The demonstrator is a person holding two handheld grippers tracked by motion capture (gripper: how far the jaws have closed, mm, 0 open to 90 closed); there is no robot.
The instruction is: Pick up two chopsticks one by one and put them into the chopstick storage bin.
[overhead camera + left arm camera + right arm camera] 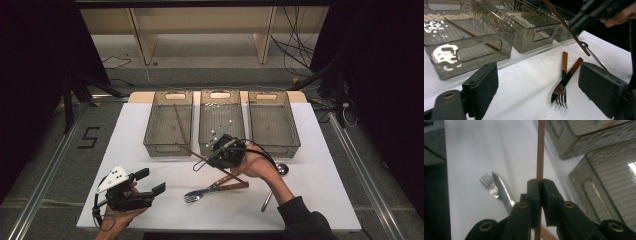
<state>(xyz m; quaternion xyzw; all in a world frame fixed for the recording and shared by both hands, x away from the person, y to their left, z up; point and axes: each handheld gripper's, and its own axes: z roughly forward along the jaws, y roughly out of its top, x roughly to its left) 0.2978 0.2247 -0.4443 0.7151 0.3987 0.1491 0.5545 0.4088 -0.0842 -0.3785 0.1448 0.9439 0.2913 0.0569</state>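
Observation:
My right gripper (pixel 216 156) (pixel 540 183) is shut on a brown chopstick (pixel 540 150) (pixel 187 149), held just above the table in front of the middle bin. In the left gripper view the same chopstick (pixel 566 25) slants down out of the right gripper's jaws. A second chopstick (pixel 180 122) (pixel 471 33) lies in the left clear bin (pixel 150 142). A wooden-handled fork (pixel 196 196) (pixel 562 98) and knife (pixel 235 186) (pixel 564 61) lie crossed on the white table. At the front left, my left gripper (pixel 152 181) (pixel 541 87) stands open and holds nothing.
Three clear bins stand in a row at the back: left, middle (pixel 202 142) and right (pixel 295 142). A metal spoon (pixel 275 185) (pixel 594 56) lies to the right of the fork and knife. The white table surface (pixel 165 210) ends near my hands.

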